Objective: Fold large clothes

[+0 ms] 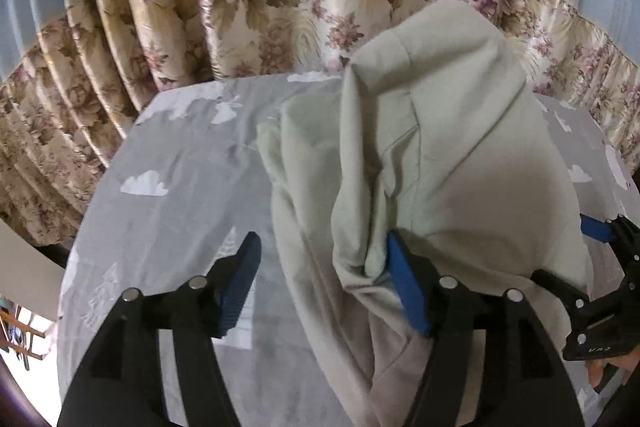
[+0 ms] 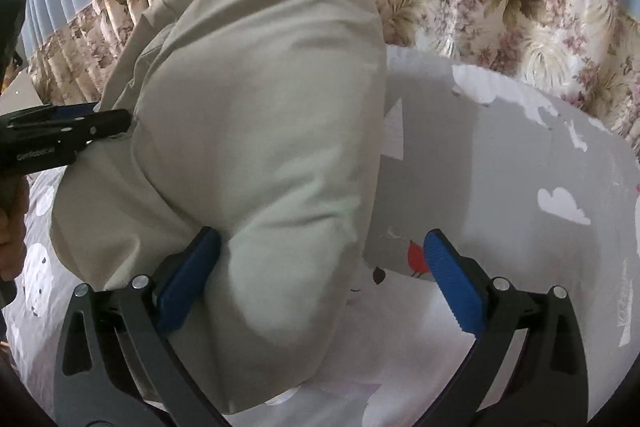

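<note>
With both my grippers spread, the pale green garment (image 1: 432, 163) lies bunched on the grey sheet (image 1: 180, 163); left gripper (image 1: 324, 279) wide, cloth against one pad; right gripper (image 2: 320, 267) wide, cloth between, not pinched.

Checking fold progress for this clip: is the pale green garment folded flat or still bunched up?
Bunched up. The pale green garment sits in a rumpled, puffed heap with deep creases on the grey cloud-print sheet, no flat layers.
</note>
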